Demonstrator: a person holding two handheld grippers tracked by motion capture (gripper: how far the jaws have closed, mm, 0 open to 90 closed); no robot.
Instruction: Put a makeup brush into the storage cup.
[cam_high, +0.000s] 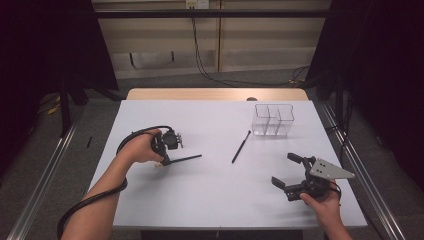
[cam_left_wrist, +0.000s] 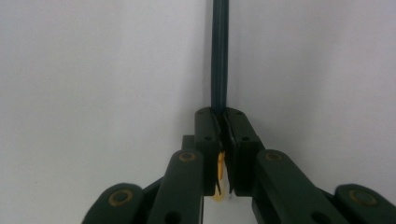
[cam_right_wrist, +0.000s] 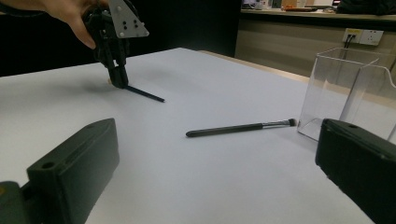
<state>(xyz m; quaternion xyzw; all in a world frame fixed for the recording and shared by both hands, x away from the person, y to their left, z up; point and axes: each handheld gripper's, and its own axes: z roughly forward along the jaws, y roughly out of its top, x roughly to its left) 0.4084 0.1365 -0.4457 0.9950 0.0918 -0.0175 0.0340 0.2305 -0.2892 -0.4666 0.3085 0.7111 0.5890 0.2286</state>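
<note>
Left gripper (cam_high: 165, 159) pinched tight on one end of a thin dark pencil-like stick (cam_high: 186, 159), jaws down at the white table (cam_high: 210, 200), so the stick lies flat and points off toward the clear three-compartment organizer (cam_high: 272, 120); gripping the end rather than the middle probably lets it be tipped upright for dropping into a compartment. In the left gripper view the stick (cam_left_wrist: 219, 56) runs straight out from between the pads. Right gripper (cam_high: 294, 175) hovers near the organizer's front side, jaws spread wide, holding nothing. Makeup brush (cam_high: 241, 146) lies loose on the table between the stick and the organizer, bristle end toward it, untouched, likely next.
</note>
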